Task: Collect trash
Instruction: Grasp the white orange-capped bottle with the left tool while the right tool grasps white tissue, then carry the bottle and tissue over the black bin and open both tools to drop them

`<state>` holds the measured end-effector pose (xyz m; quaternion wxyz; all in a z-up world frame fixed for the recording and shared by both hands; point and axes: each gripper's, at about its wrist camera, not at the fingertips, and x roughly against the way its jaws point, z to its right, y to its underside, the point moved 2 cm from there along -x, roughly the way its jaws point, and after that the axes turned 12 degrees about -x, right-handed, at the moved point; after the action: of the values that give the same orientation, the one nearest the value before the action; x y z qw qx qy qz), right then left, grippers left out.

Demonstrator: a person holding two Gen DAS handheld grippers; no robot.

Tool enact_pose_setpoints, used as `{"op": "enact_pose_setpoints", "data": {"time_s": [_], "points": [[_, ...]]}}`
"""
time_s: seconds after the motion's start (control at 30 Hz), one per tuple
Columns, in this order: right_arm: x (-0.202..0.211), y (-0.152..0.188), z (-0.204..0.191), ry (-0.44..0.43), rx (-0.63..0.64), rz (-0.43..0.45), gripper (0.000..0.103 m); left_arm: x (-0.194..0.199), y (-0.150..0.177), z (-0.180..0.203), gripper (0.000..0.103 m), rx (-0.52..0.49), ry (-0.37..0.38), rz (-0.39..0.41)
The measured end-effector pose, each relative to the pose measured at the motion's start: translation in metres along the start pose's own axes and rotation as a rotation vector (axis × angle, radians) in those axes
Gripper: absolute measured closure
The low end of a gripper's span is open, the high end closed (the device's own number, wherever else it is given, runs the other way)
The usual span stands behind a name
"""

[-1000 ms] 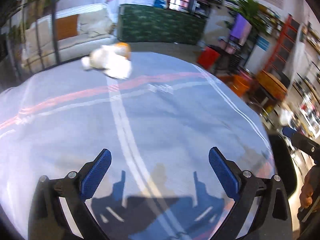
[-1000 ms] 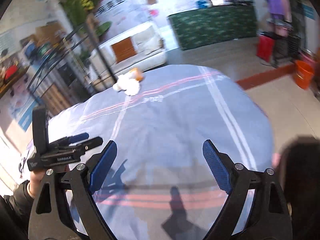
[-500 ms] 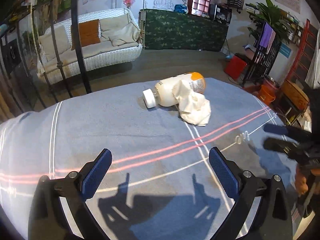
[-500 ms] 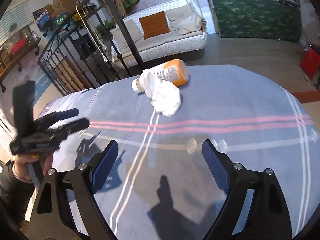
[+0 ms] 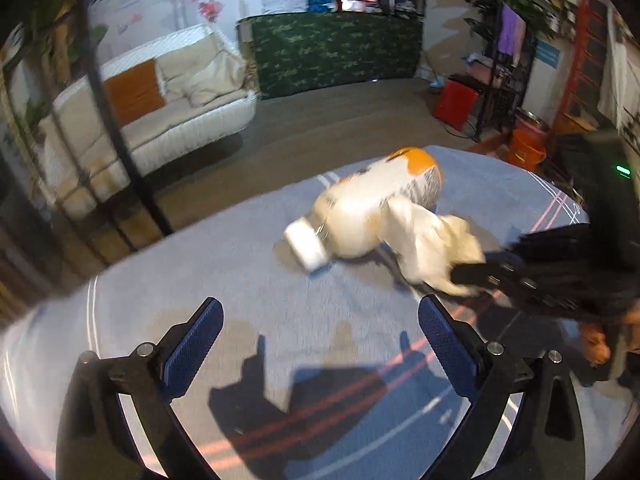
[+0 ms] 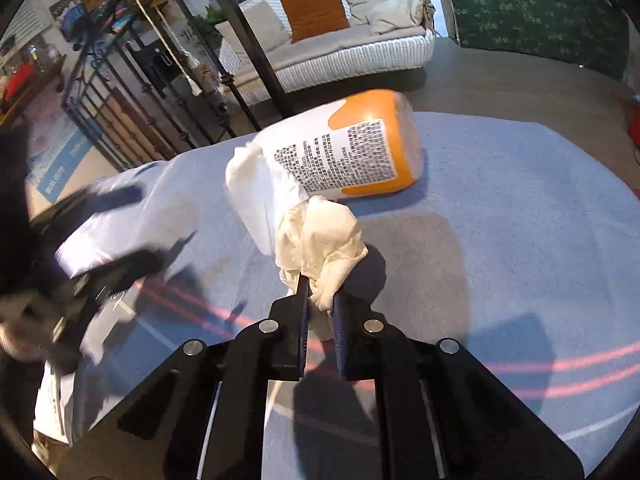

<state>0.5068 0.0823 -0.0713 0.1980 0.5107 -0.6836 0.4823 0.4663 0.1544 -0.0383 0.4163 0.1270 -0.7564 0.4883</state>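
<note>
A crumpled white tissue [image 6: 316, 236] lies against a white and orange plastic bottle [image 6: 360, 152] on its side on the blue-grey tablecloth [image 6: 520, 216]. My right gripper [image 6: 320, 300] is shut on the tissue's near end. In the left wrist view the bottle [image 5: 368, 208] lies with its white cap toward me, and the tissue [image 5: 432, 248] is beside it with the right gripper [image 5: 480, 276] on it. My left gripper [image 5: 320, 320] is open and empty, a short way in front of the bottle.
The round table's far edge [image 5: 280, 192] is just behind the bottle. Beyond it are a white wicker sofa [image 6: 336, 40], a black metal railing [image 6: 132, 92] and a green patterned counter [image 5: 336, 52]. Red and orange bins [image 5: 528, 148] stand at the right.
Both grippers moved in toward the bottle and tissue. My right gripper went from open to shut on the tissue. My left gripper stayed open.
</note>
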Motion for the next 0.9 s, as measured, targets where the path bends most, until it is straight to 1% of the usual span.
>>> {"op": "enact_pose_setpoints", "data": {"time_s": [0.07,0.1,0.17,0.23,0.27,0.3,0.33,0.37,0.43,0.47,0.5,0.53,0.57,0.67,0.77,0.8,0.9], "points": [[0.024,0.011,0.007,0.011,0.005,0.016,0.092,-0.014,-0.017,0.007,0.006,-0.074,0.021,-0.007],[0.04,0.018,0.012,0.002,0.007,0.022,0.092,-0.024,-0.028,0.013,0.006,-0.137,0.026,-0.021],[0.071,0.035,0.02,-0.006,0.017,0.038,0.092,-0.048,-0.047,0.027,0.006,-0.263,0.019,-0.051],[0.098,0.052,0.031,-0.001,0.015,0.059,0.092,-0.072,-0.059,0.036,0.006,-0.341,-0.015,-0.091],[0.108,0.059,0.035,-0.005,0.003,0.065,0.092,-0.087,-0.064,0.041,0.006,-0.378,-0.007,-0.122],[0.116,0.067,0.04,-0.006,-0.011,0.069,0.092,-0.099,-0.065,0.045,0.007,-0.407,-0.01,-0.153],[0.125,0.076,0.046,0.0,-0.029,0.074,0.092,-0.113,-0.065,0.05,0.01,-0.443,-0.042,-0.197],[0.133,0.085,0.051,0.005,-0.049,0.078,0.092,-0.119,-0.065,0.053,0.016,-0.452,-0.047,-0.218],[0.153,0.104,0.064,0.006,-0.089,0.094,0.092,-0.119,-0.067,0.053,0.026,-0.427,-0.032,-0.198],[0.16,0.112,0.068,0.025,-0.097,0.11,0.092,-0.116,-0.067,0.052,0.034,-0.409,-0.023,-0.193],[0.17,0.123,0.071,0.05,-0.1,0.128,0.092,-0.114,-0.067,0.052,0.038,-0.39,-0.024,-0.192],[0.18,0.132,0.075,0.076,-0.109,0.153,0.092,-0.112,-0.067,0.052,0.039,-0.378,-0.032,-0.188],[0.188,0.141,0.078,0.082,-0.121,0.166,0.092,-0.108,-0.065,0.056,0.04,-0.368,-0.035,-0.182],[0.207,0.161,0.085,0.108,-0.146,0.197,0.092,-0.093,-0.058,0.066,0.04,-0.323,-0.008,-0.15],[0.227,0.182,0.088,0.091,-0.182,0.213,0.092,-0.08,-0.053,0.084,0.04,-0.28,-0.01,-0.117],[0.231,0.183,0.087,0.092,-0.185,0.22,0.092,-0.071,-0.048,0.092,0.04,-0.259,0.0,-0.101],[0.25,0.203,0.085,0.083,-0.207,0.24,0.092,-0.042,-0.039,0.119,0.04,-0.198,0.049,-0.05]]}}
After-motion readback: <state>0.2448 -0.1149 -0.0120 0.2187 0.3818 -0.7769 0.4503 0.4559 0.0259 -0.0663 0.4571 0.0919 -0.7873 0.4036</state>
